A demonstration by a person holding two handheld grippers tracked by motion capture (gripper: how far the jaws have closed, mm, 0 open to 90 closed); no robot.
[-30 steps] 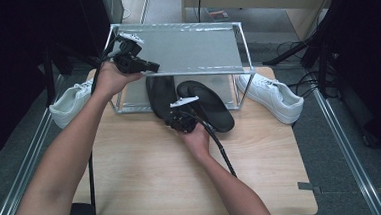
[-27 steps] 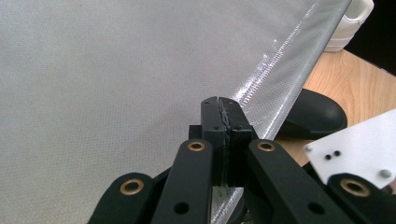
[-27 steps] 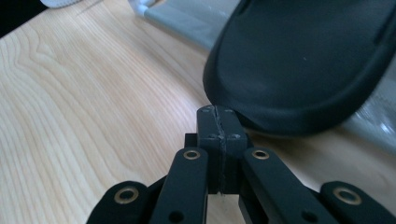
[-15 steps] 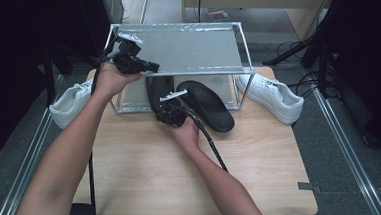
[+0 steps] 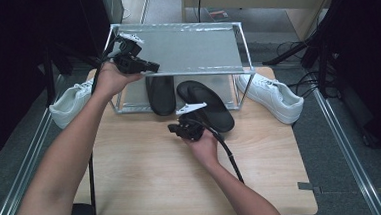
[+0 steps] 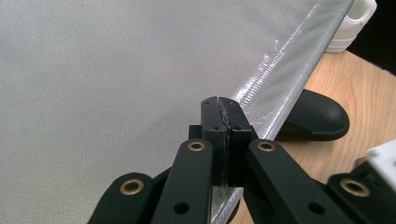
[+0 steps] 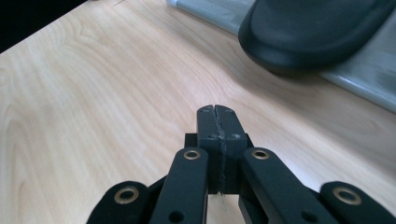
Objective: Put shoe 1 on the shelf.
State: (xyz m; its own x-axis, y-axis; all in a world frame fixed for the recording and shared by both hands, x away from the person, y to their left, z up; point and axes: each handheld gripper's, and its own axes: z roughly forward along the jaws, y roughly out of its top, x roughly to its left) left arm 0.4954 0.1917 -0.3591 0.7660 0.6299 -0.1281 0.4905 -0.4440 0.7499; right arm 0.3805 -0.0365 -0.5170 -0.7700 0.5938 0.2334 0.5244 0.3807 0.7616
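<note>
The tabletop (image 5: 147, 175) is pale wood with a wavy, light-brown grain. The rack (image 5: 185, 47) on it has a silver-grey metal frame and a grey shelf with a fine dotted weave. Two slippers (image 5: 203, 104) under it are plain matte black. A white shoe (image 5: 273, 95) lies on each side of the rack. Both grippers, the left gripper (image 5: 151, 67) and the right gripper (image 5: 172, 129), are black with brass-coloured rivets, and each carries a white plate on top.

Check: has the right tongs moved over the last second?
Yes. The right tongs pulled back off the black slippers toward the person, away from the metal rack, now over bare table, jaws closed.
</note>
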